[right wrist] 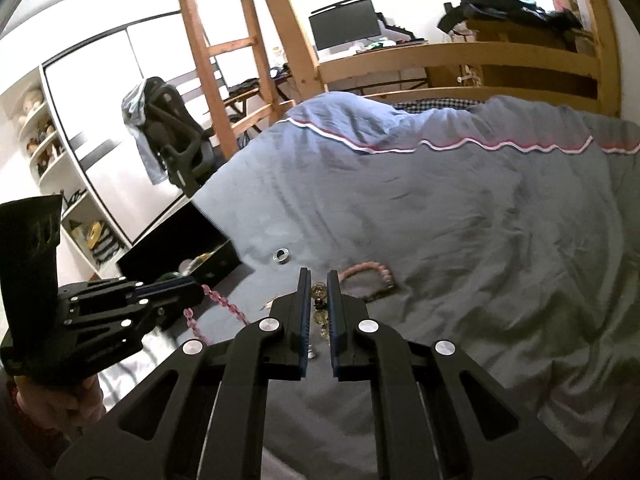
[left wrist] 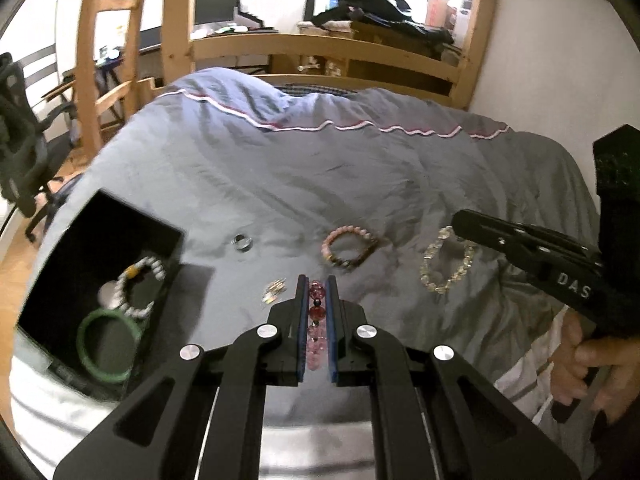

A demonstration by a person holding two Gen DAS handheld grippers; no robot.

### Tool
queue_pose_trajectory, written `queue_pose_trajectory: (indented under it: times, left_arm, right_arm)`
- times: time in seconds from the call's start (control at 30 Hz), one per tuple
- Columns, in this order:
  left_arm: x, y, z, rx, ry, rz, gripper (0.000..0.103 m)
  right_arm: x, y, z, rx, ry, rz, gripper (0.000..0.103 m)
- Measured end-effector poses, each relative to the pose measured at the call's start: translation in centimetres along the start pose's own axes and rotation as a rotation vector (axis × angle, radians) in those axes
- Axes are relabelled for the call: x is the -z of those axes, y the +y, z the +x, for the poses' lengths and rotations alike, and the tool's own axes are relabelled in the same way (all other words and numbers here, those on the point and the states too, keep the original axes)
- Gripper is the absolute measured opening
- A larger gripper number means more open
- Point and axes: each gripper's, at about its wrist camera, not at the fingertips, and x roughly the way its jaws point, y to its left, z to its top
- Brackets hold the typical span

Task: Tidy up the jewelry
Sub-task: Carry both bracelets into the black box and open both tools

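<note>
My left gripper (left wrist: 317, 280) is shut on a pink and red beaded bracelet (left wrist: 317, 312), held above the grey quilt (left wrist: 320, 168). The bracelet hangs from it in the right wrist view (right wrist: 224, 304). My right gripper (right wrist: 319, 276) is shut on a clear yellowish beaded bracelet (right wrist: 318, 292); in the left wrist view that bracelet (left wrist: 444, 264) lies on the quilt under the gripper's tips (left wrist: 460, 220). A black jewelry box (left wrist: 100, 280) at the left holds a green bangle (left wrist: 108, 344) and a white beaded bracelet (left wrist: 140, 288).
A pink and brown bead bracelet (left wrist: 348, 248), a silver ring (left wrist: 242, 242) and small earrings (left wrist: 274, 290) lie on the quilt. A wooden bed frame (left wrist: 320, 52) is behind, and an office chair (right wrist: 168, 136) to the left.
</note>
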Motion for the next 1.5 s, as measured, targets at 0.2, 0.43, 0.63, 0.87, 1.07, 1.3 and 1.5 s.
queue_pose_trajectory:
  times: [0.2, 0.43, 0.63, 0.87, 1.07, 1.3, 1.5]
  left_arm:
    - [0.9, 2.1, -3.0, -0.081, -0.024, -0.006, 0.008]
    - [0.5, 5.8, -5.9, -0.117, -0.085, -0.061, 0.008]
    - [0.5, 8.7, -7.2, -0.165, -0.123, -0.066, 0.008]
    - [0.5, 12.9, -7.5, -0.202, -0.145, -0.141, 0.008]
    - [0.4, 15.0, -6.7, -0.220, -0.142, -0.180, 0.008]
    - [-0.1, 16.3, -5.4, -0.169, -0.126, -0.200, 0.008]
    - [0.2, 16.8, -4.2, -0.169, -0.086, -0.206, 0.008]
  right_arm:
    - [0.2, 3.7, -1.2, -0.015, 0.016, -0.027, 0.009]
    - [-0.2, 7.8, -0.5, -0.027, 0.050, -0.053, 0.009]
    - [-1.2, 10.9, 2.0, -0.031, 0.074, -0.090, 0.009]
    - [-2.7, 14.6, 5.6, -0.062, 0.092, -0.131, 0.009]
    - [-3.9, 17.1, 8.9, -0.087, 0.101, -0.159, 0.009]
    - [-4.5, 18.7, 12.1, -0.108, 0.114, -0.169, 0.009]
    - [-4.0, 18.5, 14.9, -0.115, 0.137, -0.152, 0.009]
